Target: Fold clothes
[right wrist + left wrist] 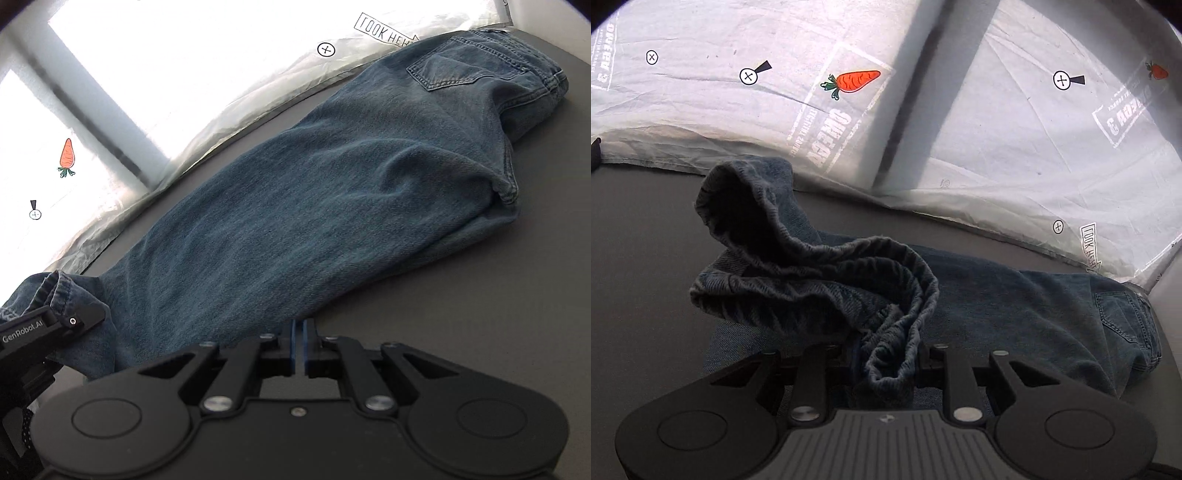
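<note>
A pair of blue jeans (332, 192) lies stretched across the dark grey table (480, 314), waist and back pocket (443, 70) at the far right. My left gripper (886, 365) is shut on the bunched leg hems (820, 258) and holds them lifted above the table; it also shows at the left edge of the right wrist view (74, 321). My right gripper (299, 343) is shut, its blue pads together, at the near edge of the jeans' leg; whether any denim is pinched between them is not visible.
A white printed sheet (1015, 147) with carrot pictures (853, 81) and cross marks rises behind the table's far edge. A "LOOK HERE" label (384, 33) sits near the jeans' waist. Bare grey table (639, 258) lies left of the hems.
</note>
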